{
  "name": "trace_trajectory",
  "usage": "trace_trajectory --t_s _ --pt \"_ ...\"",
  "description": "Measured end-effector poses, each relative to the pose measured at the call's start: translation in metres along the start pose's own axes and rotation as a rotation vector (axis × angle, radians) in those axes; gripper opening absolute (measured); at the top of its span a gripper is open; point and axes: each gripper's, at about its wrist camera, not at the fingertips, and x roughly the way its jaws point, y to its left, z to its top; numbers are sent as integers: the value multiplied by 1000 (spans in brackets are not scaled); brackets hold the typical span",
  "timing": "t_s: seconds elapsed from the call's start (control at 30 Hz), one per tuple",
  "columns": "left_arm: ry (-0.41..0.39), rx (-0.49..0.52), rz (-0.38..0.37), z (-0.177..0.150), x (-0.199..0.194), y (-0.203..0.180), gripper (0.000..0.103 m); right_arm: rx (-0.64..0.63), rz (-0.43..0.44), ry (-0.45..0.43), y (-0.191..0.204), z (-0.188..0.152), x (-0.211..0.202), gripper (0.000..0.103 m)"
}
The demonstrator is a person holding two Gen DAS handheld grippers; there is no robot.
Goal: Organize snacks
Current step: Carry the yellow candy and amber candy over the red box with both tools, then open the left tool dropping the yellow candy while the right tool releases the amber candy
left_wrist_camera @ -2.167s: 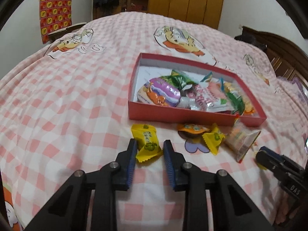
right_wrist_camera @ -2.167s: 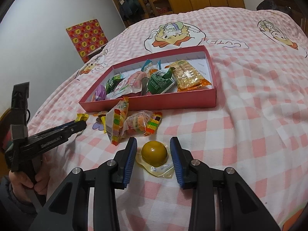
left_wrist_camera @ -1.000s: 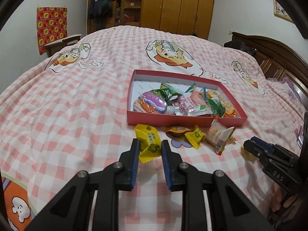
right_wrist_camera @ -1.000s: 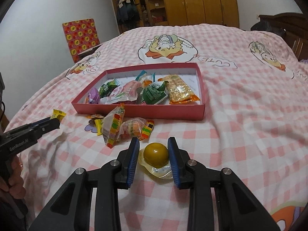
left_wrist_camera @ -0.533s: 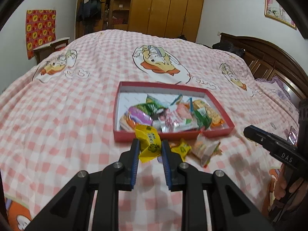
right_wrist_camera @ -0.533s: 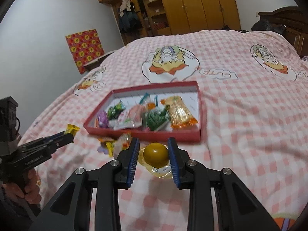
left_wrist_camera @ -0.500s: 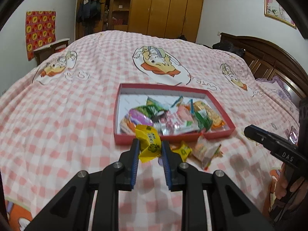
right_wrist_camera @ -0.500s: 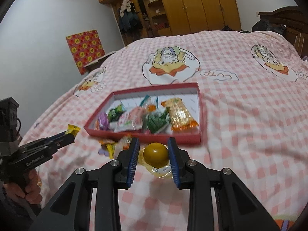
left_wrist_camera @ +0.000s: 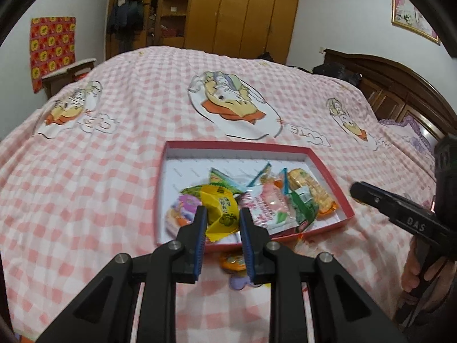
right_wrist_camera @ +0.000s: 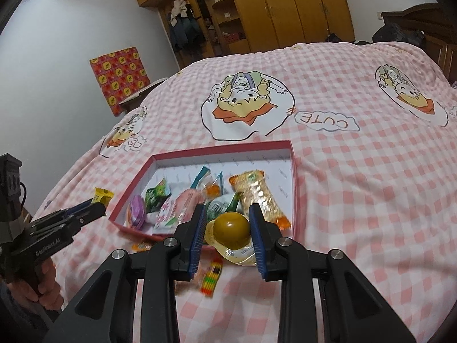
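Pinching a yellow candy packet (left_wrist_camera: 221,214) between its blue pads, the left gripper (left_wrist_camera: 221,223) is sitting low in the centre of the left wrist view, the packet standing out past the fingertips and overlapping the near left part of the red box (left_wrist_camera: 328,171) of snacks on the pink checked bedspread (left_wrist_camera: 85,185). An orange wrapped sweet (left_wrist_camera: 232,261) is lying on the cover just under the fingers. At right, the right gripper (left_wrist_camera: 355,190) is showing side on.

Turning to the right wrist view, the right gripper (right_wrist_camera: 227,228) is clamping a round amber jelly cup (right_wrist_camera: 231,230) between its pads, in front of the box's near edge (right_wrist_camera: 294,194). At left centre, the left gripper (right_wrist_camera: 98,207) is carrying the yellow packet (right_wrist_camera: 102,195) beside the box.
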Motion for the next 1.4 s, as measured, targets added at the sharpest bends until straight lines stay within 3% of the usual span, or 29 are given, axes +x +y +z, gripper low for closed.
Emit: trace_trajectory --t_s 0.3,0.57,0.8,1.4 --pt "44 -7 -8 -1 37 -9 23 53 6 23 -10 0 33 31" --pt "41 19 30 -6 55 -7 23 17 -22 41 -10 -11 57 31" --pt "59 14 11 -7 72 -5 24 17 -22 46 -12 -8 68 32" --pt "46 27 31 0 81 -10 27 -2 -56 62 -10 6 89 33"
